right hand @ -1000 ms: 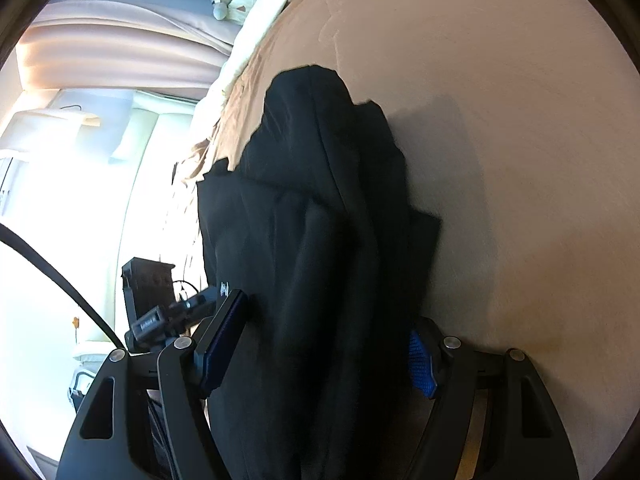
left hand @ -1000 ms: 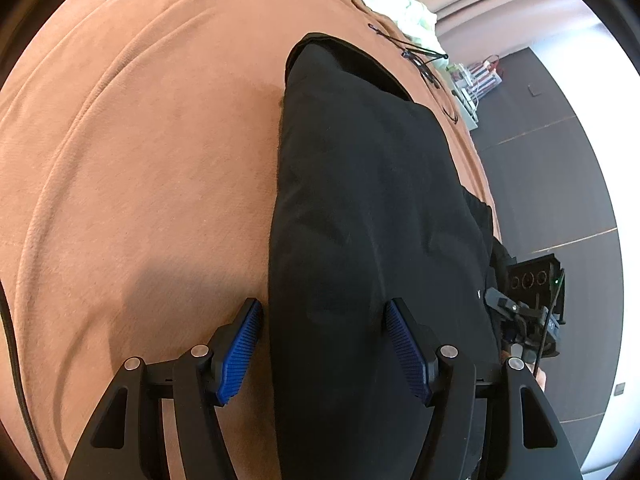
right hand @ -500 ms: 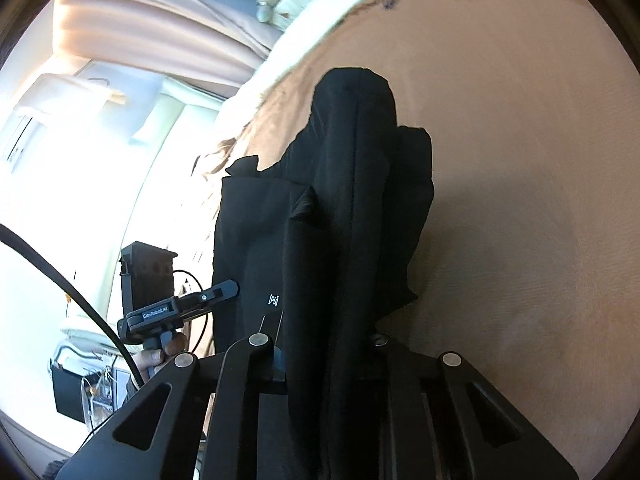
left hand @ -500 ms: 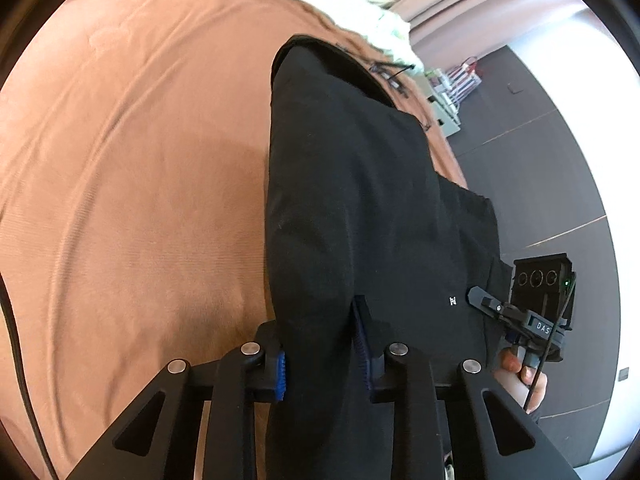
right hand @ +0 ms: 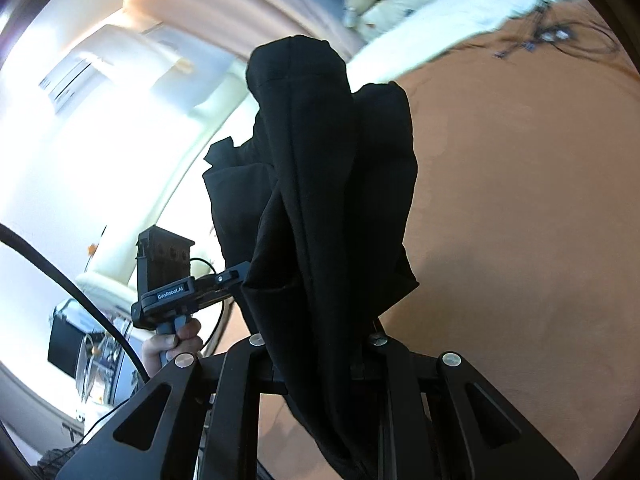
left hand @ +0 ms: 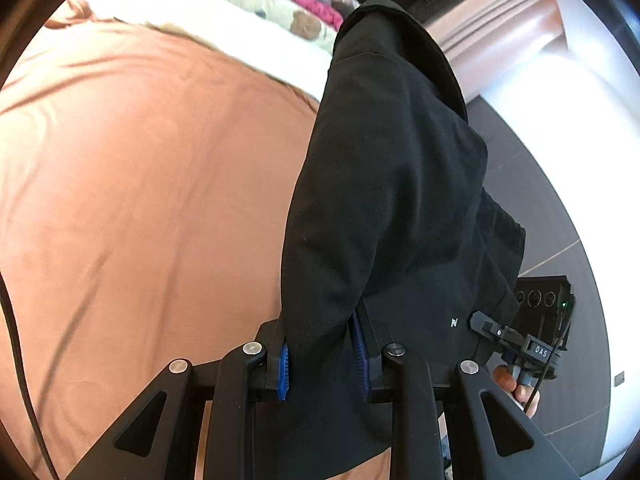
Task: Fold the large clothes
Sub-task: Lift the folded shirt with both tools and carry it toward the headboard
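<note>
Both the left gripper (left hand: 320, 356) and right gripper (right hand: 316, 360) pinch the soft, limp black garment (left hand: 392, 184), which hangs bunched above the bed (left hand: 140, 200); its edges look like the best holds.

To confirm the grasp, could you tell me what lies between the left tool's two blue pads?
In the left wrist view, a fold of the black garment fills the gap in the left tool.

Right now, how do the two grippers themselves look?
Each hand-held gripper is matte black with triangular cut-outs and silver rivets. The left hand-held gripper has ribbed blue pads. The right hand-held gripper has a black cable beside it.
</note>
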Tool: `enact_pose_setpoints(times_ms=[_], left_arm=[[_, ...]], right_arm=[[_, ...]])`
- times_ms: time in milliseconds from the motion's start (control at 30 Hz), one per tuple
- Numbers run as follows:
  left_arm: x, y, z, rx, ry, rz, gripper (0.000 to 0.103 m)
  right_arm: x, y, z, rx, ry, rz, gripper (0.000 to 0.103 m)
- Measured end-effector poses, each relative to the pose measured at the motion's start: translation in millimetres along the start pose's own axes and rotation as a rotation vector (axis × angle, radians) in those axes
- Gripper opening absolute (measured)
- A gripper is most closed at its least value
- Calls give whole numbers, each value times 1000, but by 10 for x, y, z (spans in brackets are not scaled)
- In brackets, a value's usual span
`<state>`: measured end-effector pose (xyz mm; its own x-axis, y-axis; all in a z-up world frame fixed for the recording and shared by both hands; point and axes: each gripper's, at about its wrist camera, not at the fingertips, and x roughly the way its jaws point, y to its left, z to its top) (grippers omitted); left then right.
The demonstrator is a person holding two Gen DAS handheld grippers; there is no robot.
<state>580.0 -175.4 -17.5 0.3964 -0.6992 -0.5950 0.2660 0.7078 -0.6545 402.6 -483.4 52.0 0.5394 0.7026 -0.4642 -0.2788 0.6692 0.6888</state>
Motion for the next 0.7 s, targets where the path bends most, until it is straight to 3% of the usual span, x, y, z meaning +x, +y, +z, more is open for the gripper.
enact_pose_setpoints(times_ms=[467, 700], left_arm=[[-1910, 660, -284, -62, -206, 121, 26], [-2729, 1059, -549, -113, -295, 189, 26]], right_arm=[[1366, 1292, -43, -164, 117, 146, 13], [2166, 1651, 63, -218, 196, 203, 13]])
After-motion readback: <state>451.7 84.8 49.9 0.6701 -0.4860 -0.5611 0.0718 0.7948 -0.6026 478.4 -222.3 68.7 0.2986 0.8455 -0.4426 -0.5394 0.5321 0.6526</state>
